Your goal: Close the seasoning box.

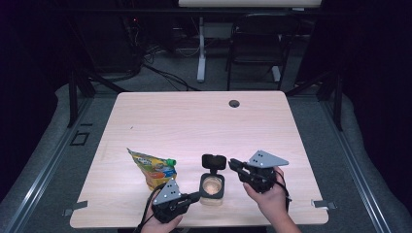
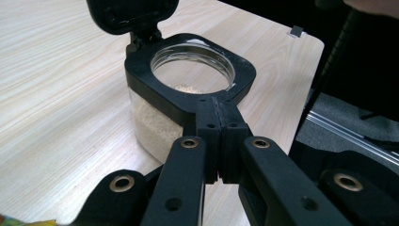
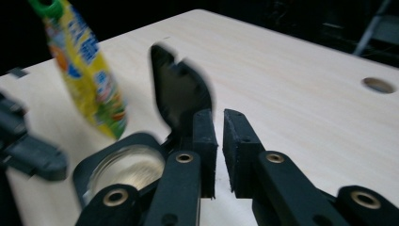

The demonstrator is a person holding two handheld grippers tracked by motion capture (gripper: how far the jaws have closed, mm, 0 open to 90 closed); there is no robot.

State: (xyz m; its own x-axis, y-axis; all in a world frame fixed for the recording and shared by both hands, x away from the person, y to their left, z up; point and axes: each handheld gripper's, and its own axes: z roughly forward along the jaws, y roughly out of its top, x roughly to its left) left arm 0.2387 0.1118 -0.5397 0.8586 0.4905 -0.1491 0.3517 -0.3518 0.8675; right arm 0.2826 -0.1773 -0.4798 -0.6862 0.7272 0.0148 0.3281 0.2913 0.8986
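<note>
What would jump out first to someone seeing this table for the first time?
A clear square jar of pale grains sits near the table's front edge, its black flip lid standing open. The left gripper, jaws shut, touches the jar's black rim, while the right gripper hangs just right of the lid with a narrow gap between its jaws. A bright yellow pouch with a green cap lies left of the jar.

wooden table (image 1: 194,121), snack pouch (image 1: 154,170), chair (image 1: 257,39)

Jar (image 1: 212,188) near table (image 1: 194,121) front edge; lid (image 1: 214,161) hinged up behind; pouch (image 1: 153,168) just left.
</note>
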